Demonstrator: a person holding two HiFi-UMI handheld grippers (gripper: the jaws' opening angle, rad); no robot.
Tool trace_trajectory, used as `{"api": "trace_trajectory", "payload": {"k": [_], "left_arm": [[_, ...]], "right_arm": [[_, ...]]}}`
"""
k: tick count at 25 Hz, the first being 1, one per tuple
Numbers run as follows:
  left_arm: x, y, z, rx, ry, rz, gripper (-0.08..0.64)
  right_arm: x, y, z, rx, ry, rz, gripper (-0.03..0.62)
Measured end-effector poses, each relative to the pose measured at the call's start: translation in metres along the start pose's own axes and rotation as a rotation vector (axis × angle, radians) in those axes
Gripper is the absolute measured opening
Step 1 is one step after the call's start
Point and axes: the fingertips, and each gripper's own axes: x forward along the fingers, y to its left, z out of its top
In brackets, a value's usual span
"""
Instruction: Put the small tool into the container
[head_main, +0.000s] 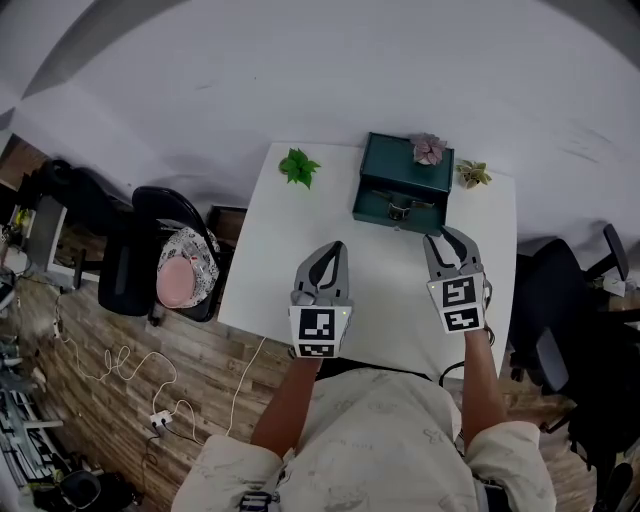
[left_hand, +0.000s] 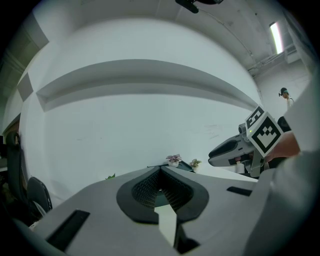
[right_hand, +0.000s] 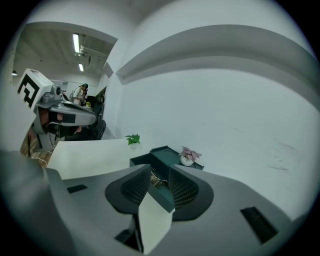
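A dark green box (head_main: 405, 180) stands at the back of the white table (head_main: 375, 290), its lid down and a metal clasp (head_main: 404, 208) on its front. I cannot make out any small tool. My right gripper (head_main: 448, 236) is open just in front of the box's right corner. In the right gripper view the box (right_hand: 167, 156) and clasp (right_hand: 159, 180) show through the gap of that gripper (right_hand: 160, 169). My left gripper (head_main: 335, 250) is shut and empty over the table's middle, short of the box; its jaws (left_hand: 160, 170) meet at the tips.
A pink potted plant (head_main: 429, 149) sits on the box lid, with a pale plant (head_main: 473, 174) to its right. A green plant (head_main: 299, 166) stands at the table's back left. A chair with a pink cushion (head_main: 180, 275) is left of the table, and dark chairs (head_main: 575, 300) are to its right.
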Motion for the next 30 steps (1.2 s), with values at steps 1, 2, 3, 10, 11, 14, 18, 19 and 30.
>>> {"api": "trace_trajectory", "payload": {"k": [1,2,3,10,11,14,18,19,30], "left_arm": [[-0.001,0.000,0.001,0.001,-0.003,0.002,0.005],[-0.002,-0.001,0.001,0.002,-0.004,0.004,0.005],[-0.003,-0.001,0.001,0.001,-0.005,0.006,0.005],[-0.006,-0.007,0.004,0.007,-0.013,0.017,0.005],[-0.007,-0.007,0.004,0.008,-0.017,0.019,0.005],[-0.007,-0.009,0.006,0.014,-0.027,0.026,0.006],[-0.007,-0.010,0.007,0.014,-0.038,0.033,0.005],[-0.007,-0.010,0.008,0.014,-0.039,0.036,0.006],[-0.012,-0.010,0.005,0.008,-0.046,0.053,0.005]], "right_arm": [[-0.002,-0.001,0.000,0.014,-0.007,0.001,0.127],[-0.005,-0.001,0.000,0.026,-0.014,0.000,0.127],[-0.008,-0.002,0.000,0.036,-0.022,-0.004,0.127],[-0.028,-0.014,0.002,0.102,-0.089,-0.058,0.126],[-0.031,-0.016,0.003,0.110,-0.101,-0.064,0.127],[-0.040,-0.020,0.006,0.132,-0.136,-0.079,0.126],[-0.048,-0.028,0.007,0.158,-0.181,-0.103,0.126],[-0.050,-0.029,0.009,0.162,-0.193,-0.108,0.124],[-0.065,-0.033,0.018,0.172,-0.264,-0.144,0.120]]}}
